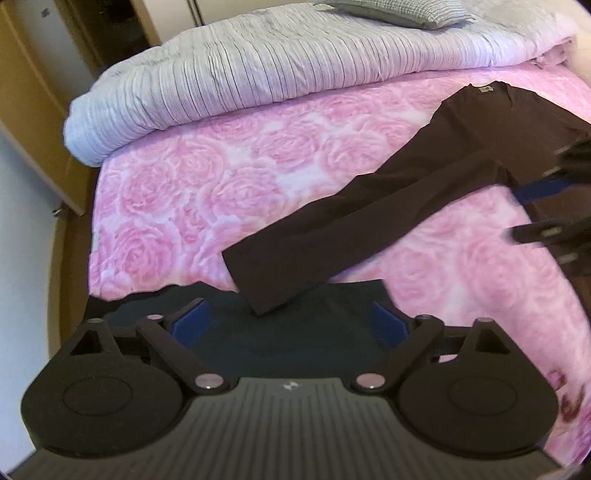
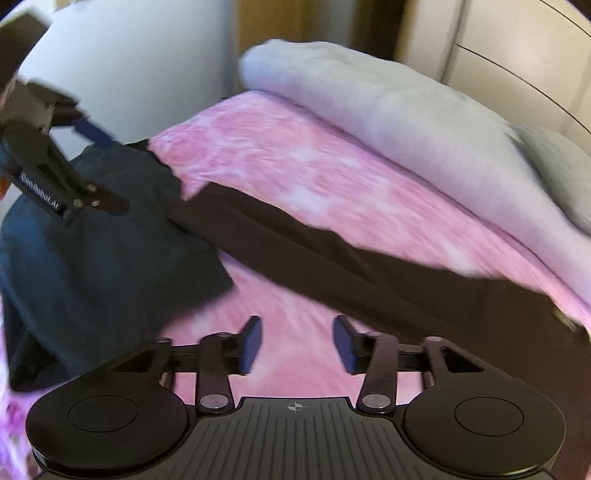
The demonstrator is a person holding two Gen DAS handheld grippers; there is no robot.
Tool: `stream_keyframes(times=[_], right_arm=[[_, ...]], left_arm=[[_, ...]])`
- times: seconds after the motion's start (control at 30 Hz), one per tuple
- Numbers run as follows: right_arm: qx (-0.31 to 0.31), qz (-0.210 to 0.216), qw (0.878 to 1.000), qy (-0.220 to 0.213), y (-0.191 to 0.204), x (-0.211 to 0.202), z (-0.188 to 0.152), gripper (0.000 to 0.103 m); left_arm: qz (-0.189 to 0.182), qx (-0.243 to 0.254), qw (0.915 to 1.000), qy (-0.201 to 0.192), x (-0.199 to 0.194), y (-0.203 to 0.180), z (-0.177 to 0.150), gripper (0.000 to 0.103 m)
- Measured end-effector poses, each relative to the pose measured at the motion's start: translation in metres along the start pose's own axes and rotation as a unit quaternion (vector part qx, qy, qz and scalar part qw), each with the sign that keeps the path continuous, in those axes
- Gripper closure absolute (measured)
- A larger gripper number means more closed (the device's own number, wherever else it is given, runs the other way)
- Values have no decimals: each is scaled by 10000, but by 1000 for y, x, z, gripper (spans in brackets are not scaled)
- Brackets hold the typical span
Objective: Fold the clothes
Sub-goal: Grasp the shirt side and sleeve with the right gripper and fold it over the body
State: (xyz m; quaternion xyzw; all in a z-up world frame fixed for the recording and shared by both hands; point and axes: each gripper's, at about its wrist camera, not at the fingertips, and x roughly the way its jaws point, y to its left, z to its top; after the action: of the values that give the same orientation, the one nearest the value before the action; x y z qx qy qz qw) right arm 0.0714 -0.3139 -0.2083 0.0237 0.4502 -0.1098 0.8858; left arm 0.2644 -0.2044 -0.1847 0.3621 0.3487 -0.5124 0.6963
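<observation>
A dark brown long-sleeve shirt (image 1: 388, 199) lies flat on the pink rose-print bed sheet (image 1: 229, 177), one sleeve stretched toward me. A dark navy garment (image 1: 288, 332) lies under the sleeve's cuff at the bed's near edge. My left gripper (image 1: 291, 321) is open, jaws wide, just over the navy garment. In the right wrist view my right gripper (image 2: 297, 347) is open above bare sheet (image 2: 295, 177), with the brown shirt (image 2: 332, 258) ahead and the navy garment (image 2: 92, 258) to the left. The right gripper (image 1: 528, 214) also shows at the left view's right edge, and the left gripper (image 2: 99, 162) at the right view's left.
A rolled grey-white duvet (image 1: 258, 74) lies across the far side of the bed, with a grey pillow (image 1: 399, 13) behind it. Wooden wardrobe panels (image 1: 26, 122) stand to the left of the bed. Pale drawers (image 2: 517, 55) stand behind the duvet.
</observation>
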Motion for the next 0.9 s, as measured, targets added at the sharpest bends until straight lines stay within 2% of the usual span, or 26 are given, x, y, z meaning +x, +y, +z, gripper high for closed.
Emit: stream_keyframes(times=[0.07, 0.2, 0.37, 0.47, 0.57, 0.6, 0.63, 0.7, 0.8, 0.9], right_arm=[[-283, 52, 9996, -27, 27, 43, 18, 70], [-952, 227, 9952, -75, 73, 108, 45, 70], [-1780, 438, 9828, -208, 112, 163, 58, 70], [-2390, 386, 9699, -244, 135, 189, 58, 70], [-2735, 232, 9612, -259, 144, 209, 58, 70], [-2804, 183, 9593, -297, 146, 213, 58, 78], [-2815, 171, 9588, -342, 144, 214, 59, 101], [-2662, 146, 9621, -575, 140, 206, 63, 102], [-2031, 266, 9742, -951, 120, 177, 76, 102], [-907, 477, 9860, -1312, 78, 150, 95, 102]], left_arm=[[-152, 211, 9996, -78, 12, 15, -6, 24], [-166, 577, 9981, -137, 31, 40, -22, 22], [-161, 474, 9985, -217, 39, 65, -38, 14], [-98, 304, 9992, -232, 40, 77, -47, 12], [-23, 211, 9996, -200, 43, 87, -53, 12], [-10, 178, 9997, -181, 44, 90, -55, 12], [8, 146, 9998, -167, 44, 92, -57, 12], [44, 127, 9998, -176, 42, 94, -59, 12], [14, 73, 9998, -199, 44, 89, -55, 12], [-83, 19, 9997, -216, 47, 70, -43, 12]])
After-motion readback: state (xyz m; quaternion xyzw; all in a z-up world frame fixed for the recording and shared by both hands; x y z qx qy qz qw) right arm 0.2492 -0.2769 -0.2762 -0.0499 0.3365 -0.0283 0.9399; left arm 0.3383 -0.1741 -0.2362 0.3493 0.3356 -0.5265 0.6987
